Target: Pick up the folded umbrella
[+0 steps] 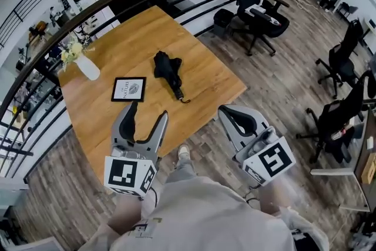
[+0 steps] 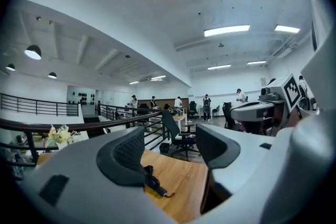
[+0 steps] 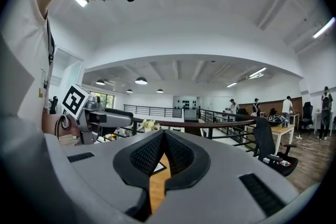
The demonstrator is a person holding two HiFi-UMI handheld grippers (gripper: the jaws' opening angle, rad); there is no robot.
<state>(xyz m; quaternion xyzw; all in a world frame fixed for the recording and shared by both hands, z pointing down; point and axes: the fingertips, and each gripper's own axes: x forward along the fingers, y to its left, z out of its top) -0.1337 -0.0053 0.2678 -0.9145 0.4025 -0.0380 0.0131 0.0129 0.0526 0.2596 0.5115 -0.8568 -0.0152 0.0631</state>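
Head view: the person's shirt [image 1: 200, 214] fills the bottom edge. Just beyond it the left gripper [image 1: 147, 113] hangs over the near edge of the table [image 1: 117, 38], jaws spread wide with nothing in them. The right gripper [image 1: 230, 111] is off the table's corner, over the floor, jaws pressed together and empty. The umbrella [image 1: 169, 72] lies flat mid-table, ahead of the left gripper and slightly to its right, well apart from both. Its long axis runs away from the person, with the bundled canopy far and the handle near, angled toward the gap between the grippers. A frame [image 1: 128, 89] lies just left of it, and a vase [image 1: 87, 66] stands farther left

Left gripper view: the left gripper [image 2: 170, 148] gapes, and the umbrella [image 2: 152, 182] shows low beside the left jaw, handle nearest

Right gripper view: the right gripper [image 3: 164, 139] is clenched tip to tip on nothing. Only a strip of table [image 3: 156, 186] shows, no umbrella

The left gripper looks nearer and readier; a grasp would likely close across the axis
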